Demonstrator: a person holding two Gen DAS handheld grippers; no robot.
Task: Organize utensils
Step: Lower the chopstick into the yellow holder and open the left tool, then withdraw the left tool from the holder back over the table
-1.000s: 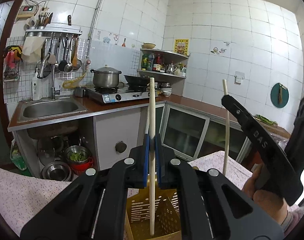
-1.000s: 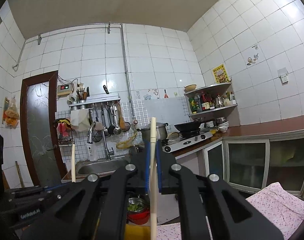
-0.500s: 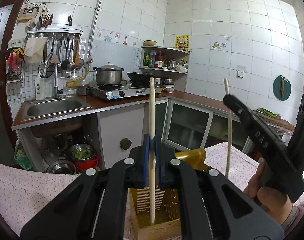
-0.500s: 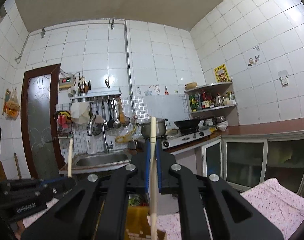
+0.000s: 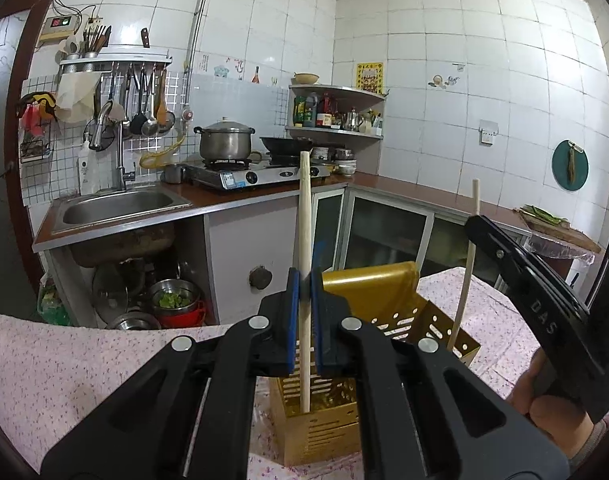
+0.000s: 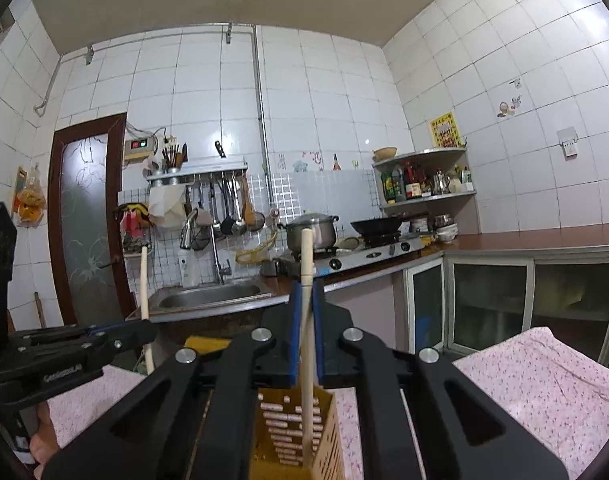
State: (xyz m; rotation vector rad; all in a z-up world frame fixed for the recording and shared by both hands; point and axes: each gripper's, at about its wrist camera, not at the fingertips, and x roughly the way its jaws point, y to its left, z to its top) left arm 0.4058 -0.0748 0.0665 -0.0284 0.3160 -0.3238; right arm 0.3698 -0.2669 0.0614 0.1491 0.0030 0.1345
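Left wrist view puts the chopstick (image 5: 304,240) I carry in my left gripper (image 5: 303,320) upright, pinched between the blue pads (image 5: 290,316), its lower end now down inside the gold slotted utensil holder (image 5: 444,332) on the pink flowered tablecloth (image 5: 64,380). Half a second ago that tip sat higher against the holder's opening, and a second ago higher again, so I am lowering it in. My right gripper (image 6: 304,332) is clamped on the second chopstick (image 6: 307,320); from its own camera the stick runs down into the same holder (image 6: 328,412), where earlier only a sliver of gold showed below. In the left view that second chopstick (image 5: 466,264) leans slightly and reaches the holder's far corner. Both sticks look nearly seated, so I judge the placing step close to done: what remains is to let go of each. Behind stand the sink (image 5: 116,204), the lidded pot (image 5: 224,140) on the stove and the hanging ladles (image 5: 144,108)
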